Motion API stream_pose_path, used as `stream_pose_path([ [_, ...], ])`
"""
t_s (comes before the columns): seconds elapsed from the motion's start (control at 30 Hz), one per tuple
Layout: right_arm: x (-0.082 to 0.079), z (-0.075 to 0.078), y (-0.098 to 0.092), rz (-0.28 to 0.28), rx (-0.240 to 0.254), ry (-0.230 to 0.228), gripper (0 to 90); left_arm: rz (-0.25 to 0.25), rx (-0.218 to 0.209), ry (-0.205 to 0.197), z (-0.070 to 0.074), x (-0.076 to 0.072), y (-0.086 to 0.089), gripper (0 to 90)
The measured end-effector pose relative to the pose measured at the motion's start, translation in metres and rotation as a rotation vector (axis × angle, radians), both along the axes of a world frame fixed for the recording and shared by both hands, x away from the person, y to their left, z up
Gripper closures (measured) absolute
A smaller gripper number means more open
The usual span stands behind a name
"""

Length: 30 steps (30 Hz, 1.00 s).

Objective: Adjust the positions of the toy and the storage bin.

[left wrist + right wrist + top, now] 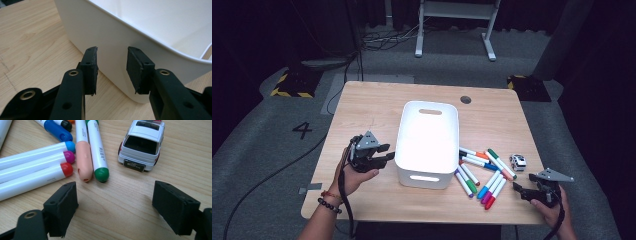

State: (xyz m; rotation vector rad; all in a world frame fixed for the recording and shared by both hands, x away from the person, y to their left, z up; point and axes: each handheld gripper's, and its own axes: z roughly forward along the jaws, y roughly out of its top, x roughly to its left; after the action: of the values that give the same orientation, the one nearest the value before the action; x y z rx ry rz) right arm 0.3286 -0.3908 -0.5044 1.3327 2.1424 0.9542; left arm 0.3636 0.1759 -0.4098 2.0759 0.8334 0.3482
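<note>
A white plastic bin (427,142) with handle slots stands in the middle of the wooden table (372,105). My left gripper (387,151) hovers just left of the bin's near corner. In the left gripper view my left gripper (112,53) has its jaws a little apart with nothing between them, facing the bin's wall (105,32). Several coloured markers (482,172) lie right of the bin, with a small white toy car (518,162) beyond them. My right gripper (516,189) rests open near the front right corner. In its own view my right gripper (115,192) faces bare wood, short of the markers (37,170) and the car (142,143).
A round cable hole (465,99) sits near the table's far edge. Grey floor with cables surrounds the table, and a white desk frame (452,30) stands at the back. The table's front edge runs close to both hands.
</note>
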Motion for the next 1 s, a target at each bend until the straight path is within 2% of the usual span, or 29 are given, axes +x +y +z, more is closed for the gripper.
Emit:
stream_pose_path([
  [0.07, 0.0, 0.0, 0.0, -0.001, 0.002, 0.001, 20.4, 0.0, -0.004, 0.013, -0.002, 0.0, -0.002, 60.6],
  [0.1, 0.0, 0.0, 0.0, 0.0, 0.001, 0.001, 20.4, 0.003, -0.01, 0.002, -0.003, 0.0, -0.002, 60.8],
  [0.27, 0.0, 0.0, 0.0, 0.0, 0.0, 0.0, 20.4, -0.023, 0.009, 0.006, -0.004, 0.0, -0.009, 60.0],
  [0.3, 0.0, 0.0, 0.0, 0.0, 0.0, 0.0, 20.4, -0.023, -0.004, 0.018, -0.005, 0.0, -0.012, 59.6],
  [0.37, 0.0, 0.0, 0.0, 0.0, 0.0, 0.0, 20.4, -0.028, 0.0, 0.027, -0.006, 0.0, -0.014, 58.3],
  [0.4, 0.0, 0.0, 0.0, 0.0, 0.0, 0.0, 20.4, -0.035, 0.023, 0.015, -0.006, 0.001, -0.014, 56.5],
  [0.43, 0.0, 0.0, 0.0, 0.0, 0.0, 0.0, 20.4, -0.035, 0.023, 0.015, -0.006, 0.001, -0.014, 56.0],
  [0.5, 0.0, 0.0, 0.0, 0.0, 0.0, 0.0, 20.4, -0.038, -0.001, 0.033, -0.008, -0.001, -0.015, 55.1],
  [0.63, 0.0, 0.0, 0.0, 0.0, 0.0, 0.0, 20.4, -0.046, 0.007, 0.025, -0.009, -0.003, -0.012, 53.4],
  [0.67, 0.0, 0.0, 0.0, 0.0, 0.0, 0.0, 20.4, -0.043, 0.027, 0.003, -0.01, -0.004, -0.01, 53.4],
  [0.7, 0.0, 0.0, 0.0, 0.0, 0.0, 0.0, 20.4, -0.043, 0.027, 0.003, -0.01, -0.004, -0.01, 53.4],
  [0.73, 0.0, 0.0, 0.0, 0.0, 0.0, 0.0, 20.4, -0.037, 0.003, 0.019, -0.013, -0.006, -0.01, 53.4],
  [0.77, 0.0, 0.0, 0.0, 0.0, 0.0, 0.0, 20.4, -0.037, 0.021, -0.004, -0.013, -0.006, -0.006, 52.5],
  [0.97, 0.0, 0.0, 0.0, 0.0, 0.0, 0.0, 20.4, -0.027, 0.001, -0.016, -0.018, -0.011, 0.005, 42.1],
  [1.0, 0.0, 0.0, 0.0, 0.0, -0.001, 0.0, 20.4, -0.015, 0.024, -0.026, -0.021, -0.015, 0.009, 37.7],
])
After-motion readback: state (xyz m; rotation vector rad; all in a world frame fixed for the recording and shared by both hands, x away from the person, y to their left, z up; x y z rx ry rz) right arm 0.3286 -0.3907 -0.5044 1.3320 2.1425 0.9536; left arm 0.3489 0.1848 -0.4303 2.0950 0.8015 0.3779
